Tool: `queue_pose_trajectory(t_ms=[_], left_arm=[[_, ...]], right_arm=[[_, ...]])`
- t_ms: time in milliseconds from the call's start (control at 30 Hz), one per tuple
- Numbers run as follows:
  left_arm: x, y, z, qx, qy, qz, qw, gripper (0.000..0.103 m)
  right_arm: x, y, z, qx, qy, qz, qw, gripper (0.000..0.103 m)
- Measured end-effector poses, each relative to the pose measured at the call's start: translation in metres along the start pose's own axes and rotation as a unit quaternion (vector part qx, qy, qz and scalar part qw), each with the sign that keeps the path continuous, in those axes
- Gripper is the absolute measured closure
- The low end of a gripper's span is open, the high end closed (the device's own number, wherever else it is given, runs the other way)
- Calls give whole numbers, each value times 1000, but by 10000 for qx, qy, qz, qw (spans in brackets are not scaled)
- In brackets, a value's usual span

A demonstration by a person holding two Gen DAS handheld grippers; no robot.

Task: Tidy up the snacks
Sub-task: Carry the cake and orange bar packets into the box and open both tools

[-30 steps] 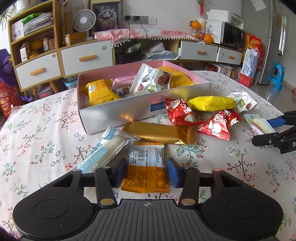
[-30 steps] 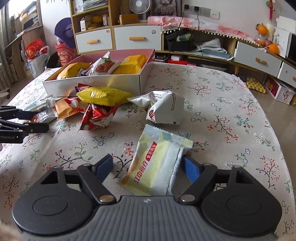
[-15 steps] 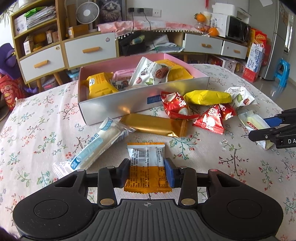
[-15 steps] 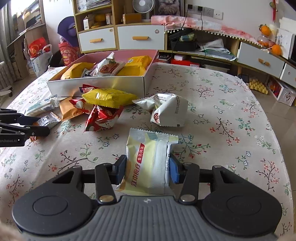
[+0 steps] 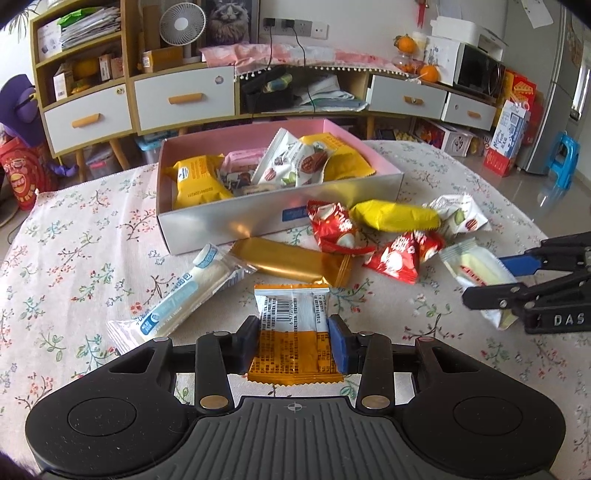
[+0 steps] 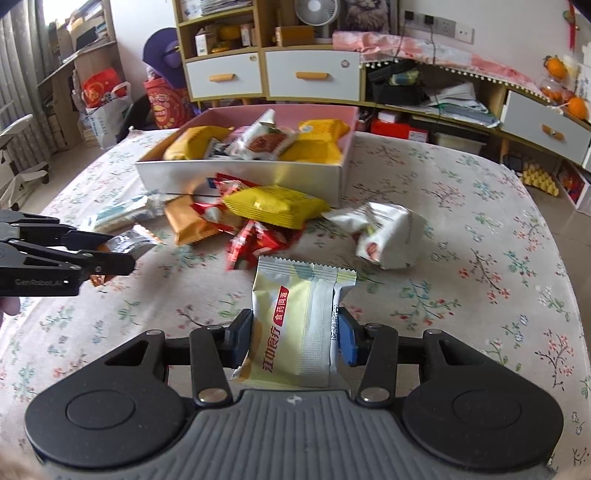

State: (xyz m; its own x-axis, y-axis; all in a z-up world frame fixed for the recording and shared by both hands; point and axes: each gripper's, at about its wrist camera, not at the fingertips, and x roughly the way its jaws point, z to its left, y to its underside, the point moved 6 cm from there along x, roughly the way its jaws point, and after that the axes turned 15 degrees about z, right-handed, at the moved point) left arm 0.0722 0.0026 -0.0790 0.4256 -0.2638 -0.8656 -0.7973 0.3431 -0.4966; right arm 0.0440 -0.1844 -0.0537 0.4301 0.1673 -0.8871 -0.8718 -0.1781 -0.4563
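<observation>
On a floral tabletop point(image 5: 66, 236), a shallow pink-lined box point(image 5: 221, 225) sits toward the far side, holding several wrapped snacks: yellow packets, a pink one and a white one printed with nuts. Loose snacks lie just in front of the box: a long white and blue packet point(image 5: 177, 295), a gold bar point(image 5: 291, 262), two red packets point(image 5: 334, 229), a yellow packet point(image 5: 395, 216) and a white packet with nut pictures point(image 5: 461, 218).

The left gripper point(image 5: 293, 341) has its jaws clamped on an orange and white packet point(image 5: 293, 332), barcode side up, held by its two long edges near the tabletop. The right gripper point(image 6: 295, 341) has its jaws clamped on a pale yellow and white packet point(image 6: 295, 317) with a red label; it stands tilted upward between the fingers. Both held packets are outside the box, on the near side of the loose pile.

Behind the table stand wooden cabinets point(image 5: 184, 99) with white drawers, a small fan point(image 5: 183, 27) and oranges point(image 5: 428, 72).
</observation>
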Motion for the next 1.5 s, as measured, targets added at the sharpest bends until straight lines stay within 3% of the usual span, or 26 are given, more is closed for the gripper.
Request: queue_pose_trajectory(t_ms=[533, 867, 1500], left_arm=[[-20, -26, 5, -368, 175, -313, 9987, 65], [-17, -55, 11, -631, 101, -477, 9968, 65], [24, -118, 35, -566, -172, -489, 9971, 65]], right_arm=[[-20, -34, 28, 15, -448, -288, 9986, 60], [-15, -69, 15, 531, -540, -420, 9962, 60], [22, -122, -10, 857, -183, -413, 9953, 59]])
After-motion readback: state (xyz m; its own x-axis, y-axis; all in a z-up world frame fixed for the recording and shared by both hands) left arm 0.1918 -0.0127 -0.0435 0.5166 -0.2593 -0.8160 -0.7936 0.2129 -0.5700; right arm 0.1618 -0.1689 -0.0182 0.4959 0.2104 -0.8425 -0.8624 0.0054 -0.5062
